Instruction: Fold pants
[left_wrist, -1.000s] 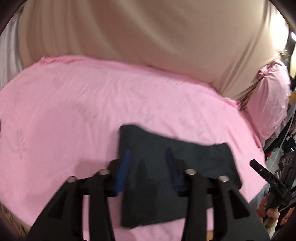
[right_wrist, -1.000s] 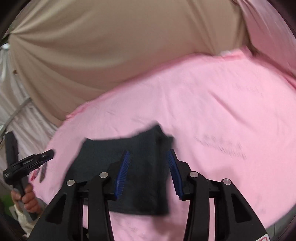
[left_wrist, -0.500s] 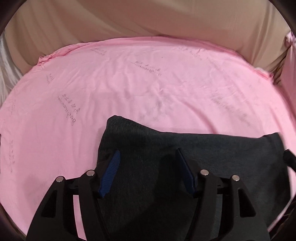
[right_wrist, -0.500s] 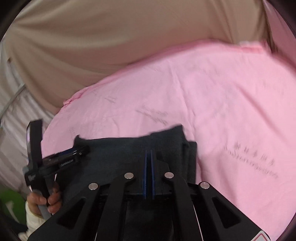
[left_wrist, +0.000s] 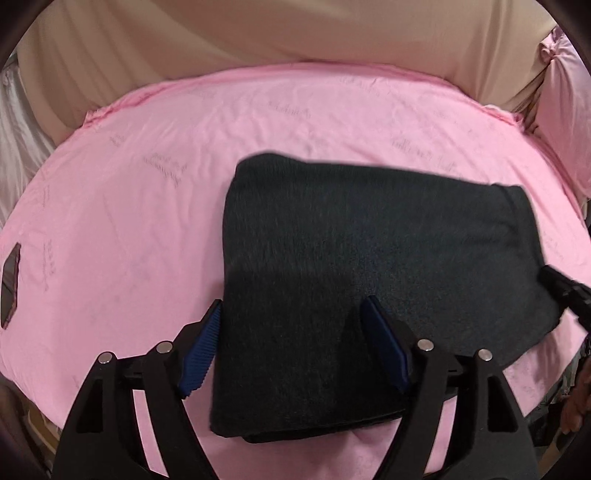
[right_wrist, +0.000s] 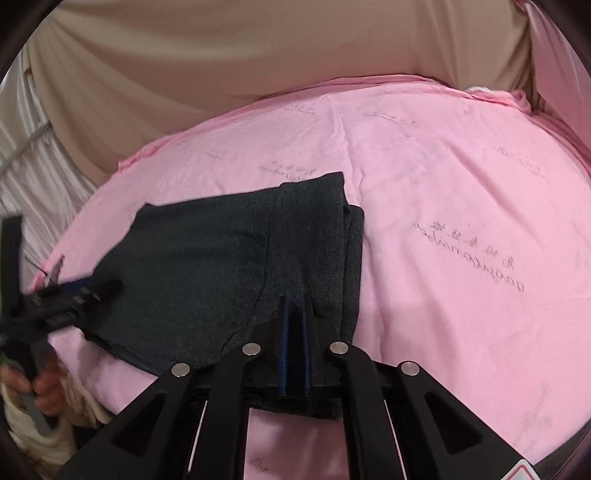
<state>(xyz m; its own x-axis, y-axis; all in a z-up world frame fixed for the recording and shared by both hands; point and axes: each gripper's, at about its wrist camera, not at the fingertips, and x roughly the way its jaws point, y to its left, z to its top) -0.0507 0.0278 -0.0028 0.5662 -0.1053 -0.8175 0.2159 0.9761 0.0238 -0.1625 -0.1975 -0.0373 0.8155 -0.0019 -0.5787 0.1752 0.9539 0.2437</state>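
Downward, both tongs (left_wrist: 291, 343) (right_wrist: 294, 325) tilt over folded pants (left_wrist: 369, 280).

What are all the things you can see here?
Pants: one, dark grey, folded, lying on the pink sheet near its front edge.
Sheet: one, pink with faint writing, spread over the flat surface.
Pillow: one, pink, far right.
Backdrop cloth: one, beige, hanging behind the sheet.
Left gripper: one, black with blue pads, jaws opening, astride the pants' left edge, pads not pressing.
Right gripper: one, black with blue pads, shut on a pinch of the pants.
Hand: one, bottom left in the right wrist view, gripping the left gripper's handle.
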